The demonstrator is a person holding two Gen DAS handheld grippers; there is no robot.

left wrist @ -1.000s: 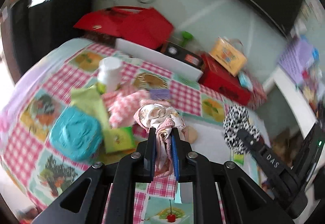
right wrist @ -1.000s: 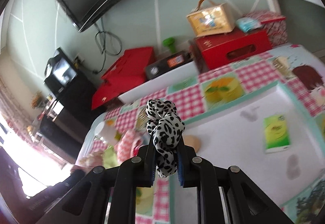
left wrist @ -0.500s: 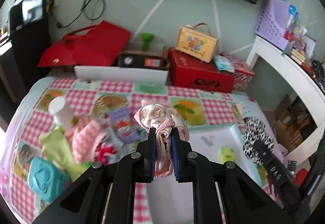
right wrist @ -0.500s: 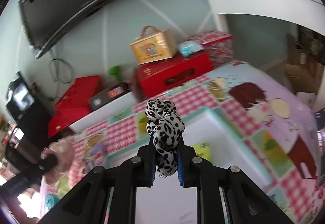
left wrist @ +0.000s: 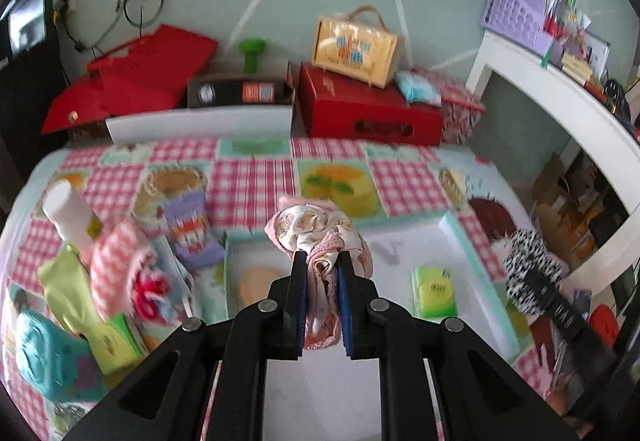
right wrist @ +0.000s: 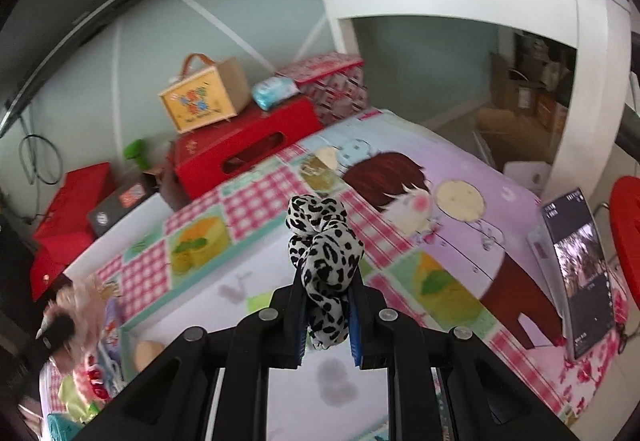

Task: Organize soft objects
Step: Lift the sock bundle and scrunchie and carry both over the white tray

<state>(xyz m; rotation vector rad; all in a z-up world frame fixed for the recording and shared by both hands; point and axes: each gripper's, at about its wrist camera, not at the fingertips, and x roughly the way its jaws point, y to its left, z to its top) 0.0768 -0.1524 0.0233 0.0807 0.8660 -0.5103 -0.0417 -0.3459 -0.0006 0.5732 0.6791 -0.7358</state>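
Note:
My left gripper (left wrist: 322, 261) is shut on a pink and cream printed scrunchie (left wrist: 316, 229), held above the near left part of a white tray (left wrist: 452, 229) on the bed. My right gripper (right wrist: 326, 277) is shut on a black-and-white leopard scrunchie (right wrist: 322, 241), over the tray's right side; the same scrunchie (left wrist: 528, 261) and gripper show at the right edge of the left wrist view. The left gripper with its pink scrunchie (right wrist: 80, 301) appears blurred at the left of the right wrist view. In the tray lie a green packet (left wrist: 434, 291) and a tan round pad (left wrist: 256, 281).
Left of the tray lies a pile: a pink checked cloth (left wrist: 116, 261), a teal soft item (left wrist: 44, 357), a yellow-green cloth (left wrist: 66, 289), a white bottle (left wrist: 68, 209), a purple packet (left wrist: 192, 229). Red boxes (left wrist: 368, 113) stand behind the bed. A phone (right wrist: 580, 273) is propped at right.
Both grippers have swung rightward across the bed with their scrunchies still held. The pile has slid to the left of the views and the white tray now lies under both grippers.

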